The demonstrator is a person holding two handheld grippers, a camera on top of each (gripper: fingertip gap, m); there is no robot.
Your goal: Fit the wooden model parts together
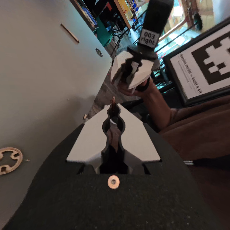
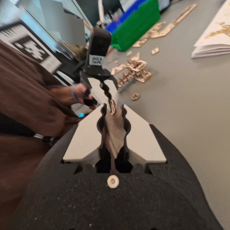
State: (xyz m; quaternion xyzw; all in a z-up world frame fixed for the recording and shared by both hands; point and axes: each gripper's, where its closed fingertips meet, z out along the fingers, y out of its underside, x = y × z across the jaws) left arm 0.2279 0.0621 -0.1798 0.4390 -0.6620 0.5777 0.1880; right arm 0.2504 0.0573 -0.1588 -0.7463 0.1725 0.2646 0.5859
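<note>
My left gripper (image 1: pixel 113 105) is clamped on a small flat wooden piece (image 1: pixel 113 101), raised above the grey desk (image 1: pixel 37 74). My right gripper (image 2: pixel 113 105) stands partly open with nothing in it, its tips just beside that piece in the right wrist view. The half-built wooden model (image 2: pixel 135 71) sits farther off on the desk, and a wooden ring (image 1: pixel 8 160) lies near left.

A white label (image 1: pixel 148 38) bearing printed characters sat on the right gripper's (image 1: pixel 125 79) black body. Right of it, a framed sign (image 1: pixel 201 64) showed a block code and text. The left gripper (image 2: pixel 112 105) carried a similar, probably matching, label (image 2: pixel 96 60).
</note>
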